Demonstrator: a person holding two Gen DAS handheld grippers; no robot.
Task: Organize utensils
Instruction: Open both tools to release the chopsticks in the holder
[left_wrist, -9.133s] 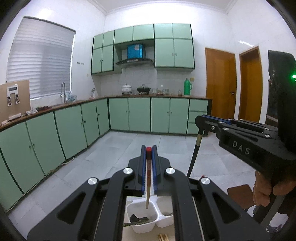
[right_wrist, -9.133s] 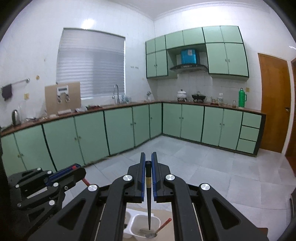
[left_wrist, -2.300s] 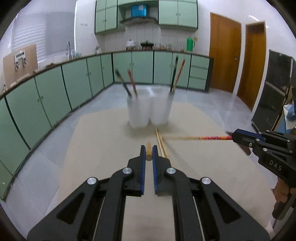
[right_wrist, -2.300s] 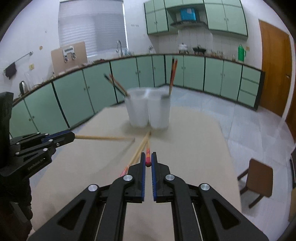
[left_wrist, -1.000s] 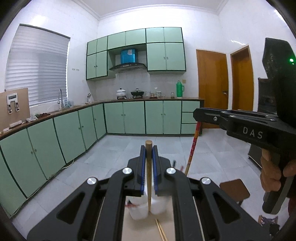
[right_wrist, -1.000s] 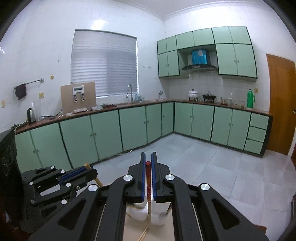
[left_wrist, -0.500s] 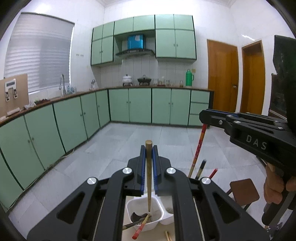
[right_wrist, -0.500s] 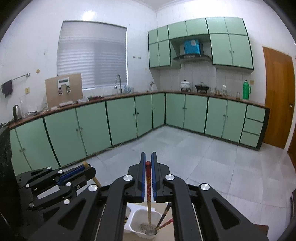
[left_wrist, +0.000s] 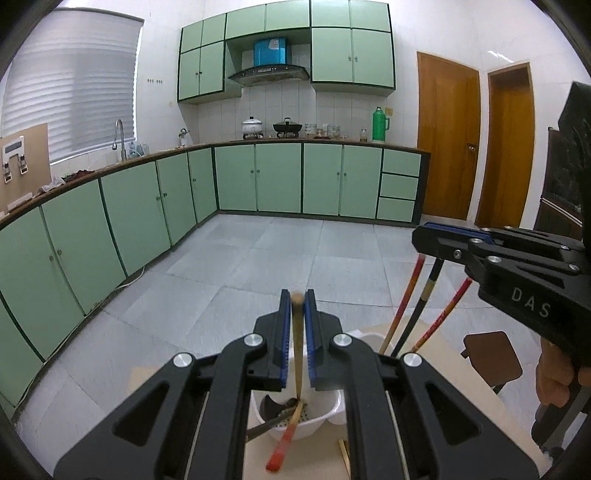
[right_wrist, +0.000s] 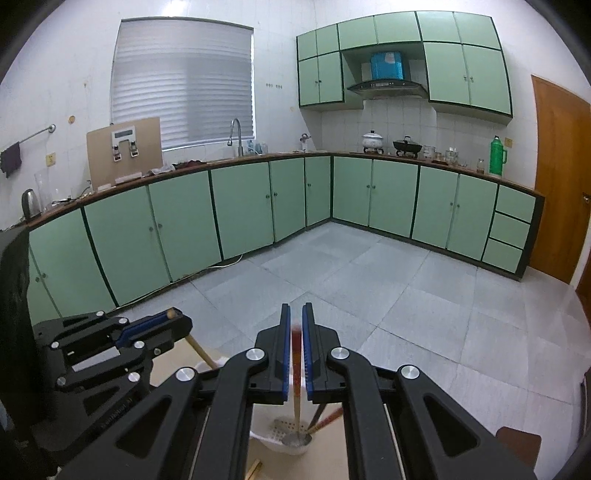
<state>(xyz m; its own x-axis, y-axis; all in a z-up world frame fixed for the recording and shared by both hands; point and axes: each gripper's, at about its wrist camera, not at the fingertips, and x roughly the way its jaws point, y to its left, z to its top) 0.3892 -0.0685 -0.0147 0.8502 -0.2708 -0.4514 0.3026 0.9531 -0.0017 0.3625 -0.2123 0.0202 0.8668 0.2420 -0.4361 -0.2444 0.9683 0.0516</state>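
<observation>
While the left gripper (left_wrist: 296, 295) pinches a plain wooden chopstick (left_wrist: 297, 347) upright over the left cup (left_wrist: 300, 424), the right gripper (right_wrist: 296, 325) stands slightly parted around a red-tipped chopstick (right_wrist: 296, 373) dropping into the right cup (right_wrist: 288, 441) — several sticks already stand inside, one bamboo pair (left_wrist: 345, 456) apparently left on the table.

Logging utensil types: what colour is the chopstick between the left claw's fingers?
Plain light wood, no pattern, on the chopstick in the left claw; clearest in the left wrist view.
</observation>
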